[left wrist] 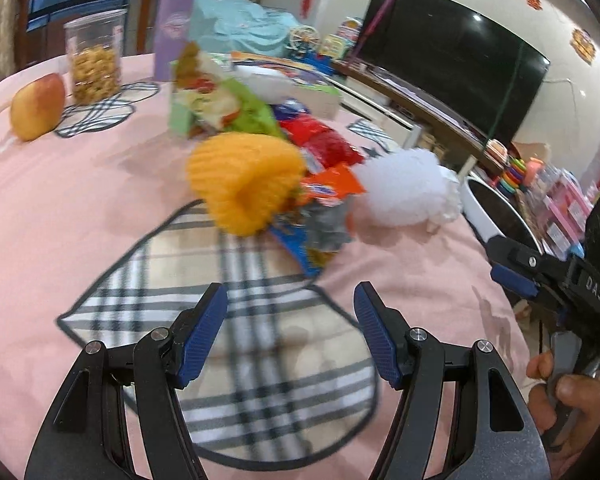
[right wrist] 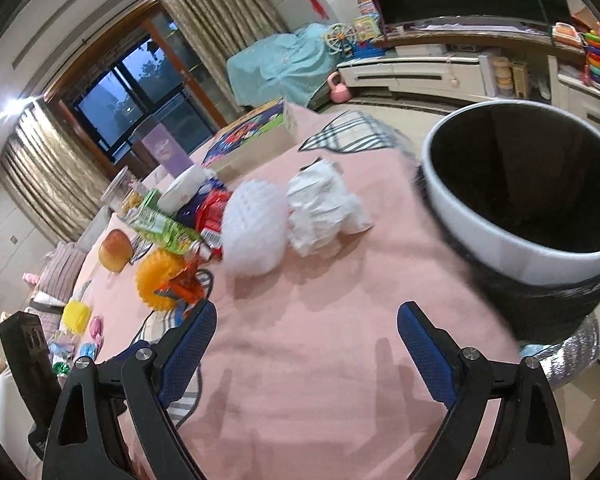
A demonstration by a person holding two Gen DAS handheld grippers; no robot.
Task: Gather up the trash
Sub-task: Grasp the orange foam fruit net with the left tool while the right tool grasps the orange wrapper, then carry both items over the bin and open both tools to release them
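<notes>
Both grippers hang over the pink tablecloth (right wrist: 320, 340) with nothing between their pads: the left gripper (left wrist: 290, 330) has its jaws parted about halfway, the right gripper (right wrist: 306, 350) wider. The trash lies heaped mid-frame in the left wrist view — an orange foam fruit net (left wrist: 246, 180) nearest, a white foam net (left wrist: 406, 188) to its right, red and orange snack wrappers (left wrist: 326, 148) tangled behind. In the right wrist view a crumpled tissue (right wrist: 324, 208) sits just beside the white net, and the white-rimmed bin (right wrist: 500, 248) fills the right of the frame.

The risk, as I judge it: the nets are light and springy, so a shallow pinch could flick one off the table, or drag a wrapper along with it. The apple (left wrist: 38, 106) and snack jar (left wrist: 96, 58) at upper left are not trash — a sweep too far could knock them. The grippers work close together and could collide over the pile.
</notes>
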